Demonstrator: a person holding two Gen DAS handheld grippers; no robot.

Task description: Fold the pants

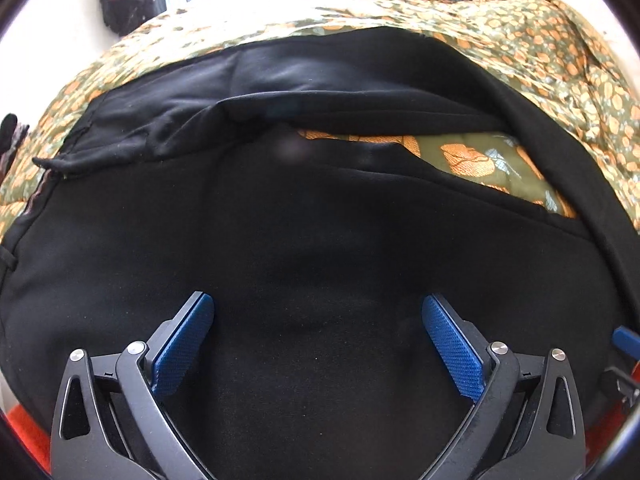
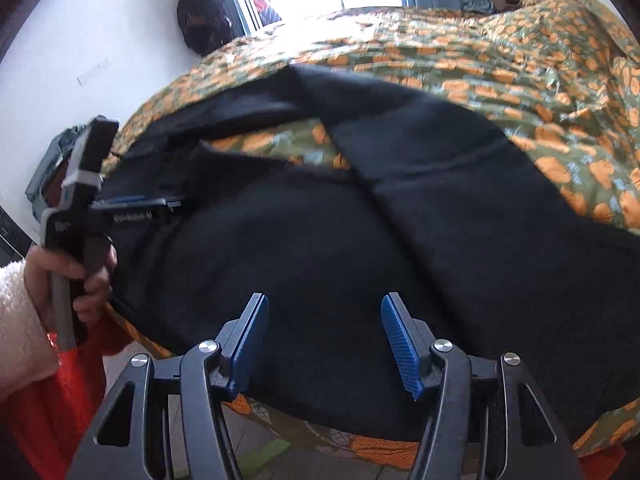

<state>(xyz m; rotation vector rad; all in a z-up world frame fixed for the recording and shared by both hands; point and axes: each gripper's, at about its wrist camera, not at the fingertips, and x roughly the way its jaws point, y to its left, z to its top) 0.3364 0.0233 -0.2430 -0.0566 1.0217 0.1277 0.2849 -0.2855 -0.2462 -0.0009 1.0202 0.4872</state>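
Black pants [image 1: 320, 240] spread over the patterned bedspread [image 1: 540, 48], lying directly beneath and ahead of both grippers. Left gripper [image 1: 318, 340] spread wide above the cloth, holding nothing; right gripper [image 2: 325, 340] partly parted, empty, over the pants' near edge.

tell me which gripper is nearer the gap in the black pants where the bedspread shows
Left. The left gripper reaches in beside the gap over the pants; the right gripper hangs back over their near edge.
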